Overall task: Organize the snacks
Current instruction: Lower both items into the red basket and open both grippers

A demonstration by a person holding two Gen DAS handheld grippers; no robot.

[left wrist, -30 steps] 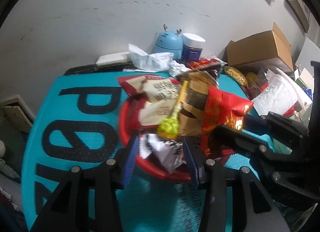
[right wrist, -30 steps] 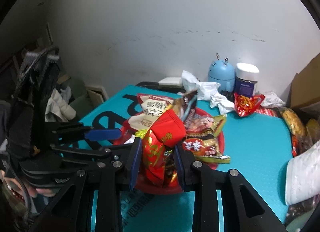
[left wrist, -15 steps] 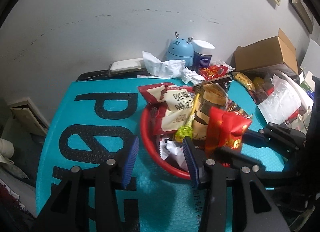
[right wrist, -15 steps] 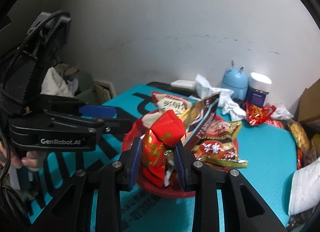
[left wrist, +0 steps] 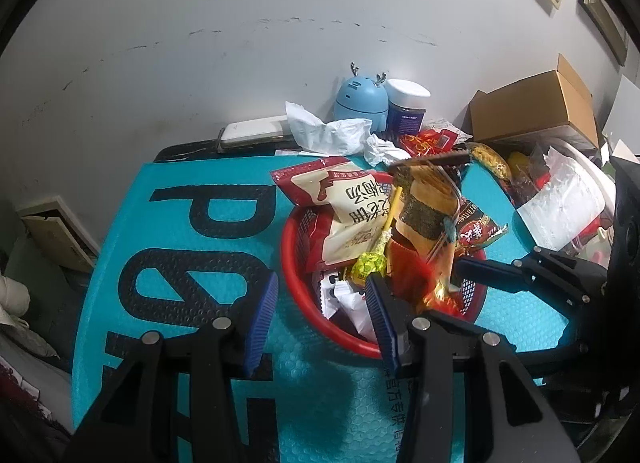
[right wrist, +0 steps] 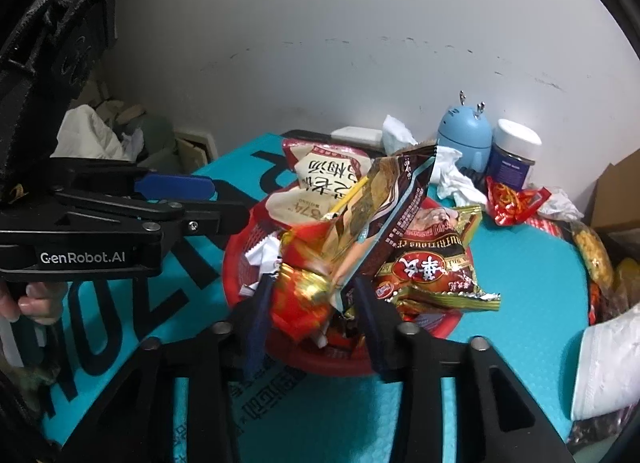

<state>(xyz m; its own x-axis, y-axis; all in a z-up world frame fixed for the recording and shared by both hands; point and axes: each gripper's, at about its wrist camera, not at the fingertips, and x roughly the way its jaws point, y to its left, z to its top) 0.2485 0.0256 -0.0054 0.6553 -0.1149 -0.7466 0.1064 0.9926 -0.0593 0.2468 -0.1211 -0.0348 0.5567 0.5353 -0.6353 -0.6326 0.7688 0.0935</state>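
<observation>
Left gripper [left wrist: 322,313] open, empty, at the near-left rim of the red basket [left wrist: 296,275]; body reads "GenRobot.AI". Right gripper [right wrist: 310,305] spread wide, red foil snack bag [right wrist: 304,295] blurred between its fingers over the basket, looks released; can't confirm contact. Bag likely light, crinkly, slippery: pinch a crimped seam. Tall brown wrapper [right wrist: 384,203] leans beside it. Neighbouring packet [right wrist: 434,263]: "NUTRITIOUS".

"GenRobot.AI" on the left tongs [right wrist: 176,187] (white lettering); "NUTRITIOUS" partly legible on the brown packet [right wrist: 432,263]
</observation>
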